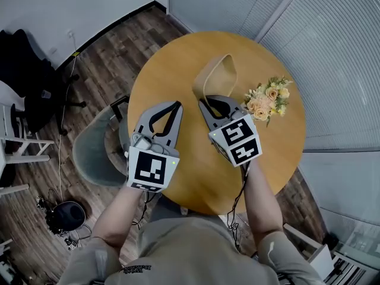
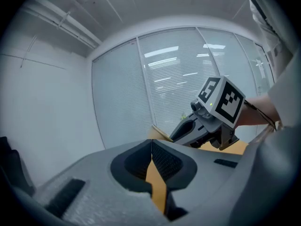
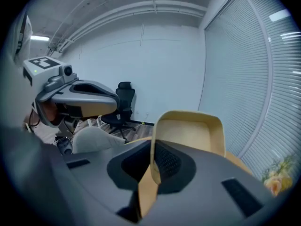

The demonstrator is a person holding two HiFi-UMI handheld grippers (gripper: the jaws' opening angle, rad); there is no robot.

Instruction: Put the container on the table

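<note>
Your right gripper is pinched on the near rim of the tan container, which sits tilted over the round table. Can't tell if it's touching down. Left gripper is closed on nothing, just beside it. My worry is that a thin one-edge hold lets the container swing or slip. Let go while it's tilted and it could flop toward the flowers.

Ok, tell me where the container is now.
In the head view the container is over the middle of the round table, its near rim pinched in the right tool, with the flowers to its right.
</note>
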